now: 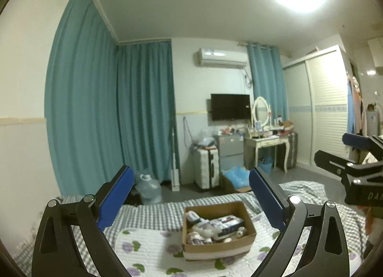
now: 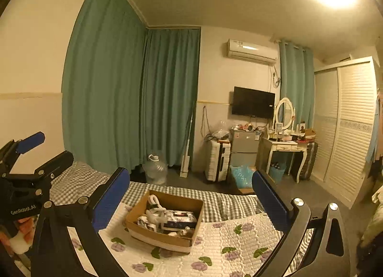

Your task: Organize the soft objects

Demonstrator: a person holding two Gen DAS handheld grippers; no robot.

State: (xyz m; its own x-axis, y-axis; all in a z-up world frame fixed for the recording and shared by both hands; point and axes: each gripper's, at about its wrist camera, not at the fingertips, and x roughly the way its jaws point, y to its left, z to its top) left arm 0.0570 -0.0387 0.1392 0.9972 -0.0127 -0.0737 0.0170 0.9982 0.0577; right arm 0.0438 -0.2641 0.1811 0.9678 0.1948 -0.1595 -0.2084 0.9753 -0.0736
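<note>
Both the left gripper [image 1: 189,190] and right gripper [image 2: 191,193], jaws spread and empty, hover above the cardboard box [image 1: 216,247] on the floral quilt [image 1: 148,253], whose rolled socks [image 1: 202,234] look light, squashy, best pinched mid-bundle.

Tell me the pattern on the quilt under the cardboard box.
White quilt with purple flowers and green leaves, under the cardboard box; clearest in the right wrist view.

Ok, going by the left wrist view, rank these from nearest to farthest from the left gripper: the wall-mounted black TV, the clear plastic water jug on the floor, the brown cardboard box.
1. Brown cardboard box, on the bed between the open left gripper's fingers.
2. Clear plastic water jug, on the floor, left, by the curtain.
3. Wall-mounted black TV, on the far wall.
</note>
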